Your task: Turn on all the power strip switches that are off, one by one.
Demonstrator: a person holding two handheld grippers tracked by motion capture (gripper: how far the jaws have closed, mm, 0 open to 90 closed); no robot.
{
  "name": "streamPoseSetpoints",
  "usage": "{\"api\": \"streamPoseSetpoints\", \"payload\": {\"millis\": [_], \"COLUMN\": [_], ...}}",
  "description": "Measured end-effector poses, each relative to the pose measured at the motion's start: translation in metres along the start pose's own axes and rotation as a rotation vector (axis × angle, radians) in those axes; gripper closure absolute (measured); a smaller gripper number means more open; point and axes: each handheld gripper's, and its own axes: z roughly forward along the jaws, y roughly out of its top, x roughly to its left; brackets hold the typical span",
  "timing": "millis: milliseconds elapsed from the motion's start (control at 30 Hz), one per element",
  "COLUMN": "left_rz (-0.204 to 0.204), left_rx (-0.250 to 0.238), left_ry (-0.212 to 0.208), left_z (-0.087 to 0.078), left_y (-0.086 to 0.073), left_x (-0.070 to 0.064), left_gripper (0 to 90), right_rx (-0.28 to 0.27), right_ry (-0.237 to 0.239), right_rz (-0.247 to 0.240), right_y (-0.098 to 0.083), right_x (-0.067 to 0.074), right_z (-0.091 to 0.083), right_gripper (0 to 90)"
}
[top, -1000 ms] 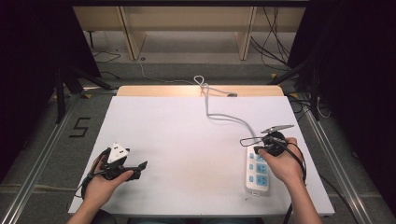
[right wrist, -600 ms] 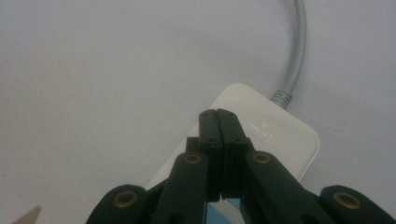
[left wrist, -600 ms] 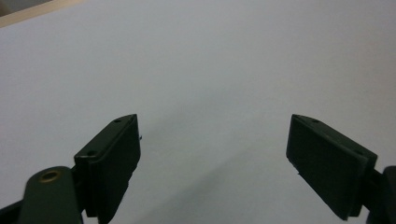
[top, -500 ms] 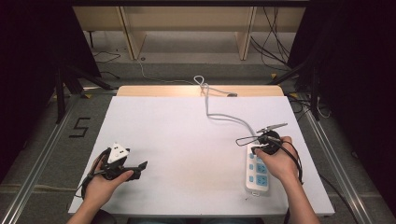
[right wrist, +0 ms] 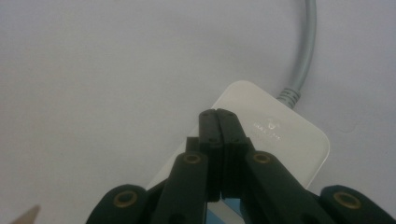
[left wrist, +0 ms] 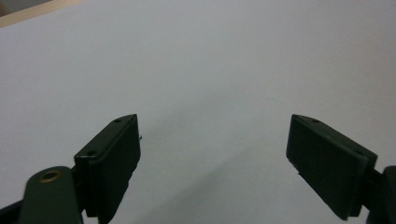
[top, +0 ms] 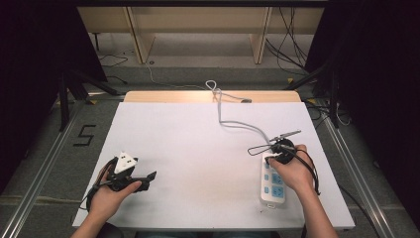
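Note:
A white power strip (top: 274,186) with blue sockets lies near the table's right front; its grey cable (top: 233,124) runs toward the far edge. My right gripper (top: 270,157) hangs over the strip's far, cable end. In the right gripper view its jaws (right wrist: 217,112) are pressed together with nothing between them, just above the strip's white end (right wrist: 280,130) by the cable (right wrist: 306,51). At the left front my left gripper (top: 147,178) rests low over the table. The left gripper view shows its jaws (left wrist: 212,126) wide apart over bare white tabletop.
The white tabletop (top: 198,148) has a wooden strip (top: 163,96) along its far edge, where the cable is knotted. Metal rails run along both sides of the table. A "5" mark (top: 85,135) is on the floor at left.
My right hand has drifted slightly to the left over the strip's far end, its jaws staying shut. The left hand has not moved.

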Motion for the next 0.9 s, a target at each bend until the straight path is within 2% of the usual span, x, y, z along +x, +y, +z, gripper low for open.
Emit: {"api": "streamPoseSetpoints", "payload": {"millis": [700,900], "left_rz": [0.0,0.004], "left_rx": [-0.002,0.002], "left_ry": [0.0,-0.001], "left_z": [0.0,-0.0006], "left_y": [0.0002,0.0003], "left_x": [-0.0001,0.0], "left_gripper": [17.7,17.7], "right_rx": [0.024,0.029], "right_ry": [-0.013,-0.029], "right_rz": [-0.016,-0.035], "right_y": [0.0012,0.0012], "right_x": [0.0023,0.0048], "right_z": [0.0036,0.0051], "right_gripper": [90.0,90.0]}}
